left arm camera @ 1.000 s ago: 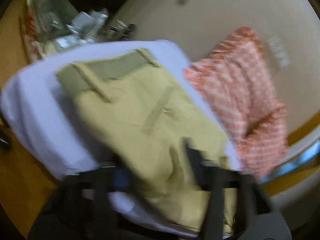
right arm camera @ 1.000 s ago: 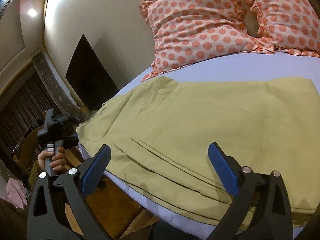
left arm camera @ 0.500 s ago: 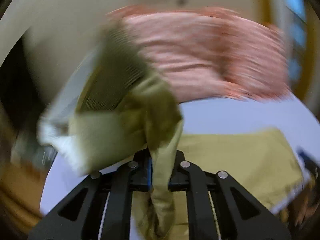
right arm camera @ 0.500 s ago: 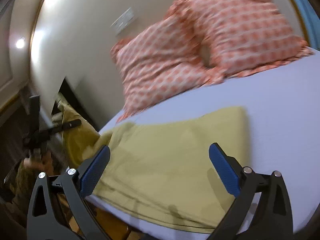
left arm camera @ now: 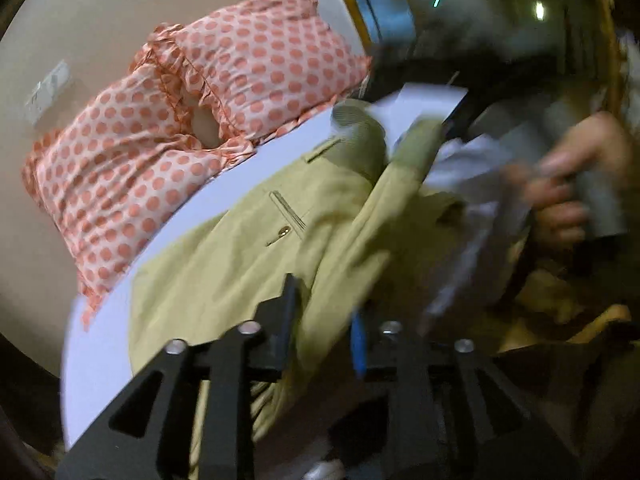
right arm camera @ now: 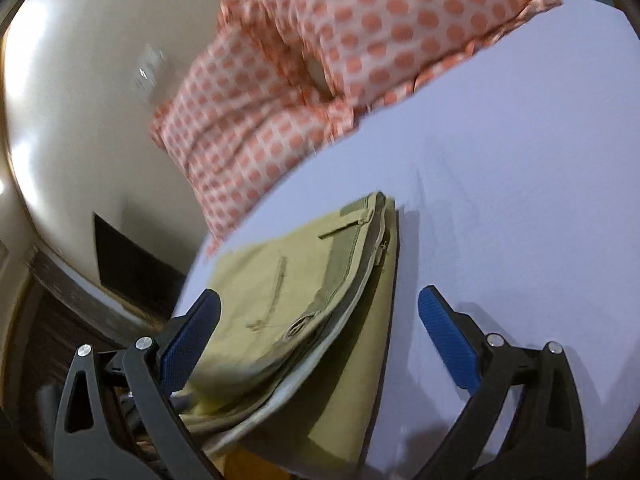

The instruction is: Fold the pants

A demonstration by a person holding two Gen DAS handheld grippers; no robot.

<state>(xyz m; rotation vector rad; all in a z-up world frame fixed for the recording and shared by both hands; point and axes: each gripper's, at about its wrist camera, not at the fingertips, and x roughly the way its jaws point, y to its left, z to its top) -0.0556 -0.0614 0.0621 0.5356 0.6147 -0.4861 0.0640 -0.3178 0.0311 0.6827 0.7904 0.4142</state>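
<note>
The pants (right arm camera: 304,320), of a yellow-green cloth, lie folded on the pale sheet of the bed (right arm camera: 520,184), near its edge at about 7 o'clock in the right wrist view. The waistband with a metal button is on top, and a lower layer of the same cloth sticks out under it toward 5 o'clock. The right gripper (right arm camera: 320,340) hangs over this pile with its two blue pads wide apart and nothing between them; the left pad is just beside the folded cloth. In the left wrist view the left gripper (left arm camera: 324,320) has its fingers close together and clamped on a fold of the pants (left arm camera: 248,240), which runs up from the fingers toward 1 o'clock. Two pillows with orange dots (left arm camera: 192,120) rest against the wall at 10 o'clock. At 3 o'clock a blurred hand (left arm camera: 568,188) holds a dark handle.
</note>
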